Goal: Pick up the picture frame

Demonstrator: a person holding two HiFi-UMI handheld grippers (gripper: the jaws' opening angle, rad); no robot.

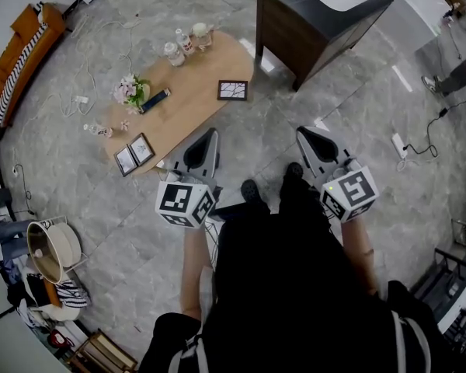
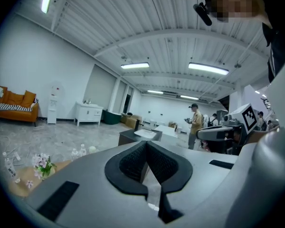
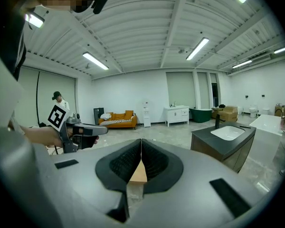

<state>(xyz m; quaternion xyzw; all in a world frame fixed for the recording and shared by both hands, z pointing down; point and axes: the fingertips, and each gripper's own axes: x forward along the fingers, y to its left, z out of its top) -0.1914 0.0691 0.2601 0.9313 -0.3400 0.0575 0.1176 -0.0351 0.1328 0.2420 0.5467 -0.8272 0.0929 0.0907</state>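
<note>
Plainly picture frame point(image 1: 232, 90) flat, face-up on table point(image 1: 194, 84), long axis left-right.

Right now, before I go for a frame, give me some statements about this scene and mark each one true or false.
1. The left claw and the right claw are both shut and empty. True.
2. A picture frame lies on the floor. False: the lone frame and the pair of frames all lie on the wooden table.
3. Flowers stand on the table. True.
4. The dark cabinet stands left of the table in the head view. False: it stands to the table's right.
</note>
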